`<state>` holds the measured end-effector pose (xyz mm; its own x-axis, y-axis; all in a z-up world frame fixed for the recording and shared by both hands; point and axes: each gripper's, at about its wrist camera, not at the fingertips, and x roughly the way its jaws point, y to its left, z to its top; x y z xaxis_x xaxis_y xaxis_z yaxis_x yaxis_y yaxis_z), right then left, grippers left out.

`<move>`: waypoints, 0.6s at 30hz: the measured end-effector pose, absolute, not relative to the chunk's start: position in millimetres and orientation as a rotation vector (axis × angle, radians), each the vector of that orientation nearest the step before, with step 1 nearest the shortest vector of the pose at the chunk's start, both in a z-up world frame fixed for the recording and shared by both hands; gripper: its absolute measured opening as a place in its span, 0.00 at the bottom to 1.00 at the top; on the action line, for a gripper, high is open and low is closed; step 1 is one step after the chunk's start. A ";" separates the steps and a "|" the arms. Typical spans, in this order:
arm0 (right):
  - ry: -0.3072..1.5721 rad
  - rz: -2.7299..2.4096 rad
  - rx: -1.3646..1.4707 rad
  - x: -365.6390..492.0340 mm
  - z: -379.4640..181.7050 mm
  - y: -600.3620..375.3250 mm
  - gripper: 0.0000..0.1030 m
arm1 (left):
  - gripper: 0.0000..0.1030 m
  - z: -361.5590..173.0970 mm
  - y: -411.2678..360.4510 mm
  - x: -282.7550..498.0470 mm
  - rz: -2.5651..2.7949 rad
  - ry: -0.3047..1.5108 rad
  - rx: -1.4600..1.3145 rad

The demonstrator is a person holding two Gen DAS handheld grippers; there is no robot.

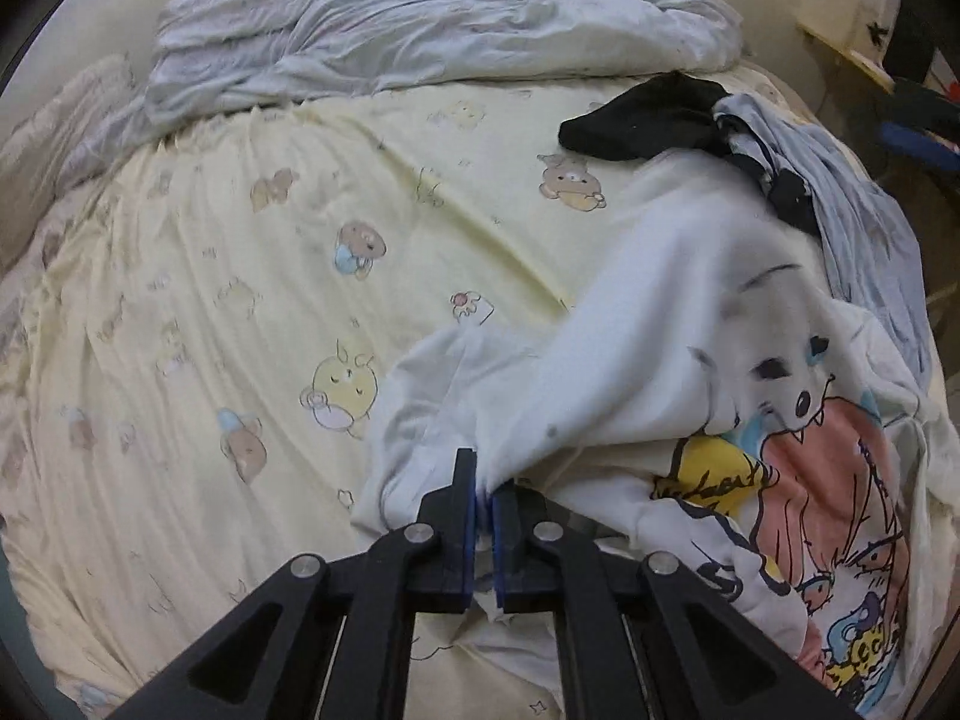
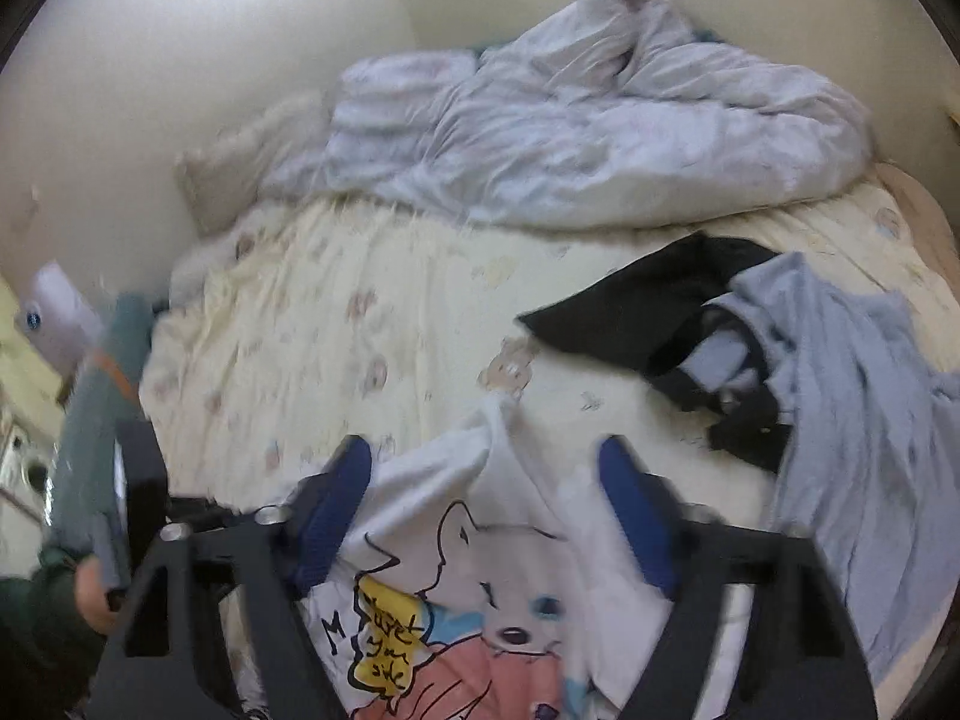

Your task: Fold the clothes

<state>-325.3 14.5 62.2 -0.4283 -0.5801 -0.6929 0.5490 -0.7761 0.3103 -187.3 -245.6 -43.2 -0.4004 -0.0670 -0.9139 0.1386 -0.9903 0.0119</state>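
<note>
The white printed T-shirt (image 1: 690, 420) lies rumpled on the near right part of the bed (image 1: 240, 300), its cartoon print facing up. The left gripper (image 1: 485, 495) is pinched nearly closed on a fold of its white cloth, probably an edge or sleeve, likely to draw it flat. The right gripper (image 2: 486, 516) stands wide open over the shirt, its blue pads clear of the fabric and holding nothing. Beyond the shirt a black garment (image 2: 648, 312) and a pale blue garment (image 2: 858, 420) crowd the right edge; the crumpled duvet (image 1: 432, 18) lies along the far side. The yellow sheet to the left is open room for spreading
</note>
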 end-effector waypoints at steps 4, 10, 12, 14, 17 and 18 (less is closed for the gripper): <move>0.019 -2.267 1.063 -314.0 70.5 50.4 0.80 | 0.46 -39.2 -254.1 -175.4 -2.535 0.218 1.676; 0.298 -2.294 1.261 -313.8 26.0 96.8 0.72 | 0.54 -33.7 -247.6 -159.0 -2.604 0.234 1.701; 0.365 -2.273 1.338 -316.3 3.7 99.9 0.68 | 0.54 -33.6 -246.5 -160.3 -2.635 0.273 1.708; 0.370 -2.267 1.379 -319.7 -11.9 101.3 0.68 | 0.55 -33.5 -245.4 -161.5 -2.666 0.313 1.715; 0.351 -2.250 1.420 -328.6 -29.5 97.0 0.68 | 0.55 -26.0 -244.1 -169.1 -2.702 0.339 1.674; 0.368 -2.247 1.430 -332.1 -35.4 93.2 0.68 | 0.55 -24.2 -245.9 -173.4 -2.698 0.344 1.655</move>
